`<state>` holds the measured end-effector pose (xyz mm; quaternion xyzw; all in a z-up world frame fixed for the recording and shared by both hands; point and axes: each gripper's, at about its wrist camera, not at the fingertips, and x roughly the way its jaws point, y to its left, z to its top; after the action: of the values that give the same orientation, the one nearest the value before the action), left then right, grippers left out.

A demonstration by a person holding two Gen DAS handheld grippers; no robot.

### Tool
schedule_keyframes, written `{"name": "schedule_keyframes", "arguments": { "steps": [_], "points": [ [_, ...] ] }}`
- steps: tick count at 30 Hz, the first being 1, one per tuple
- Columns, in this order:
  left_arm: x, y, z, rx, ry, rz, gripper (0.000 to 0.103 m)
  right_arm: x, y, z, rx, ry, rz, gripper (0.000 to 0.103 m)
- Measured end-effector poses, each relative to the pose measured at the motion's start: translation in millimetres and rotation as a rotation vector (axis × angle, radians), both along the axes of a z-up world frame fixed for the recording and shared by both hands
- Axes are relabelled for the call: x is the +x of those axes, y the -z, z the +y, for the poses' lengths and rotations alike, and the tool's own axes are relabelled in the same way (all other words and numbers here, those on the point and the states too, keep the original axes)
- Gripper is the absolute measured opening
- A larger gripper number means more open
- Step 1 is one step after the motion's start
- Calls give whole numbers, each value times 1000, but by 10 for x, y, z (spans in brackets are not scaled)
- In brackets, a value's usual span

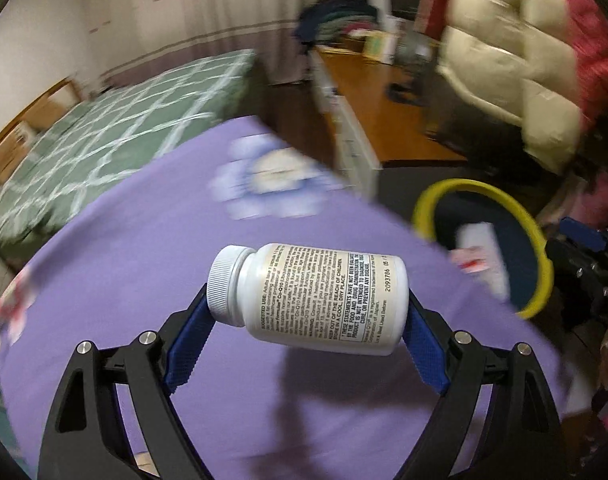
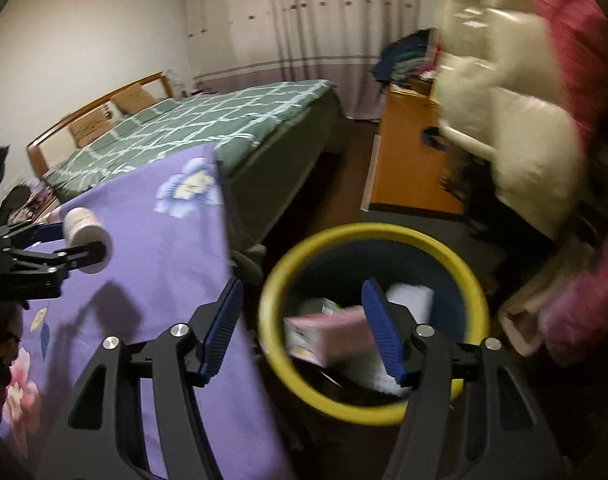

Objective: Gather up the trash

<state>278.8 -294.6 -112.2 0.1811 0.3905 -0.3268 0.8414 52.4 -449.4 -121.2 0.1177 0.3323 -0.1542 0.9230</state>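
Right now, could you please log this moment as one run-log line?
left gripper: shut on pill bottle, above purple cloth | right gripper: open, empty, over yellow-rimmed bin | pink box: inside bin

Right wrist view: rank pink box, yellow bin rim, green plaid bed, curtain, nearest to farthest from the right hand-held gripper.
From the right hand-held gripper:
1. Pink box, inside the bin by the right finger.
2. Yellow bin rim, its far side, just ahead.
3. Green plaid bed, beyond, left.
4. Curtain, back wall.

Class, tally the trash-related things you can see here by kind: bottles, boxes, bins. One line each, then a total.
Bottles: 1, the white pill bottle in the left gripper
Boxes: 1, the pink box
Bins: 1, the yellow-rimmed bin
Total: 3
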Motion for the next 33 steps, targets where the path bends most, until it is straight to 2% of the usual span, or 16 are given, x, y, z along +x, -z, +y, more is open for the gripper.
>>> {"name": "schedule_keyframes", "arguments": {
  "steps": [5, 11, 18, 22, 25, 28, 33],
  "points": [
    [-354, 80, -805, 10, 133, 12, 86, -447, 6, -284, -23, 65, 17, 61],
    [-638, 254, -1516, 50, 244, 33, 86, -815, 53, -598, -11, 142, 20, 62],
    [-742, 513, -2056, 101, 310, 59, 86, -1017, 119, -776, 25, 190, 5, 62],
    [-752, 714, -2303, 143, 337, 102, 87, -1022, 143, -807, 39, 198, 5, 62],
    [-755, 747, -2349, 145, 318, 99, 95, -995, 166, -801, 46, 192, 7, 62],
    [-757, 621, -2178, 119, 282, 85, 95, -994, 158, -768, 54, 182, 3, 63],
    [-762, 137, -1450, -25, 187, 73, 98, -987, 101, -619, 55, 150, -11, 63]
  ]
}}
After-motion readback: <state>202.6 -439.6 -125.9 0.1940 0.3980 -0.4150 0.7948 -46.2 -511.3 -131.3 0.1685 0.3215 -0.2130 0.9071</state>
